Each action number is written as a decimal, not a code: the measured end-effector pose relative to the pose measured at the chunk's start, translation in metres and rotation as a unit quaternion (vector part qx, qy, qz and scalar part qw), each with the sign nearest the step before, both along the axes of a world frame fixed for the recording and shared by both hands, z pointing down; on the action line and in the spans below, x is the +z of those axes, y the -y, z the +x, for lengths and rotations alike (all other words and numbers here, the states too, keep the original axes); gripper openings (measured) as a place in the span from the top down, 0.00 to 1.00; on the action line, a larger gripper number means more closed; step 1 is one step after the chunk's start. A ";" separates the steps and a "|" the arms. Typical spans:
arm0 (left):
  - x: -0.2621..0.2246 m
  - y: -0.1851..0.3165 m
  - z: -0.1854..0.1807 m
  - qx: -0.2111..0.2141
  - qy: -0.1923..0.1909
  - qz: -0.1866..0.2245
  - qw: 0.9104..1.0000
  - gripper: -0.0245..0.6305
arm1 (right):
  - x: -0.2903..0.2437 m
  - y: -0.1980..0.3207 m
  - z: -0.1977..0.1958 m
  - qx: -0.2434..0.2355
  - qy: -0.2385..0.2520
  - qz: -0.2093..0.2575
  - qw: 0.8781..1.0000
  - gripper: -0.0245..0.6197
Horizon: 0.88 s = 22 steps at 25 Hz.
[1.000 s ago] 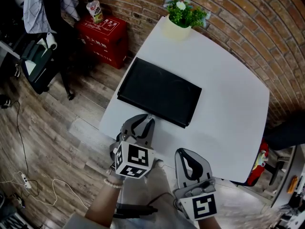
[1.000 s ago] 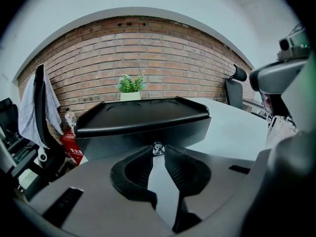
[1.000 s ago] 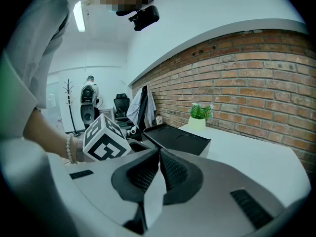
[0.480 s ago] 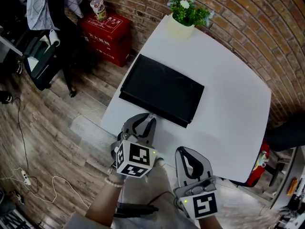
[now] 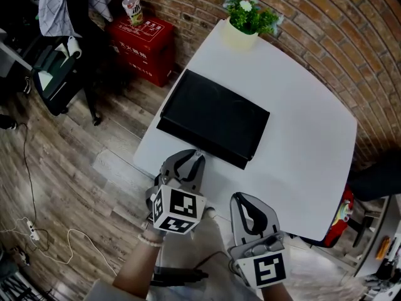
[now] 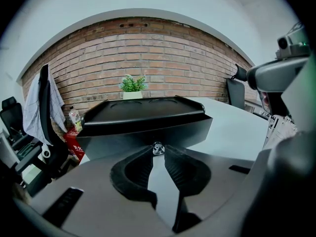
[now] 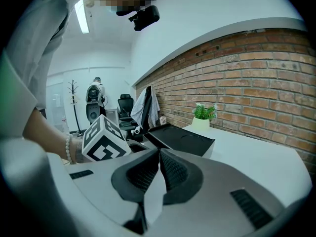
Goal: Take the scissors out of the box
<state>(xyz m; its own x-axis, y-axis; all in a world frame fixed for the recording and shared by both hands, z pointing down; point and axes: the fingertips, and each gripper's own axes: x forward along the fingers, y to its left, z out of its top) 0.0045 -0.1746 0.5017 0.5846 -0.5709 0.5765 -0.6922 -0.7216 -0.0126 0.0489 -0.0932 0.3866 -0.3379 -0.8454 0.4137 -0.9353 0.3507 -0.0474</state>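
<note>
**Supervisor:** Movement since the earlier frame?

**Inspector:** Almost none. Both grippers hold the positions recorded a second ago. Only the head camera has drifted, so the flat black rectangular box sits slightly higher and further right in the head view.

**Supervisor:** Location of the box?

**Inspector:** It lies flat on the white table, at the table's left side, with its long front face turned toward the person.

**Supervisor:** Left gripper?

**Inspector:** The left gripper is at the middle of the box's front face. Its own view shows the two jaw tips drawn together on a small shiny metal knob fixed to that face, so the knob is pinched between them.

**Supervisor:** Right gripper?

**Inspector:** The right gripper is held short of the box, off its front right corner and near the table edge. Its jaws are pressed together with nothing between them.

**Supervisor:** The scissors?

**Inspector:** No view shows the scissors. The box appears shut and none of its interior is exposed.

**Supervisor:** Surroundings?

**Inspector:** A green plant in a pale pot stands on the table beyond the box's far side, well apart from it. A red crate sits on the wooden plank floor off the box's far left corner, against the brick wall. A black office chair stands further left of the box, past the crate.
</note>
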 end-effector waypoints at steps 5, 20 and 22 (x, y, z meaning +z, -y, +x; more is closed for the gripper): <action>0.000 -0.003 -0.002 -0.003 0.000 0.000 1.000 0.83 | -0.001 -0.002 -0.002 -0.005 -0.002 0.000 1.000 0.90; -0.001 -0.016 -0.008 -0.014 0.000 0.000 1.000 0.83 | -0.001 -0.010 -0.005 -0.015 0.000 0.001 1.000 0.90; -0.001 -0.017 -0.009 -0.015 0.001 0.000 1.000 0.83 | -0.002 -0.011 -0.006 -0.016 0.000 0.001 1.000 0.90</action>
<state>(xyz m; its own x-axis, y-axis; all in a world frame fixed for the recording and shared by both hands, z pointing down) -0.0045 -0.1574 0.5008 0.5663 -0.5880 0.5776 -0.7139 -0.7001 -0.0128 0.0427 -0.0823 0.3845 -0.3651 -0.8349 0.4119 -0.9235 0.3809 -0.0464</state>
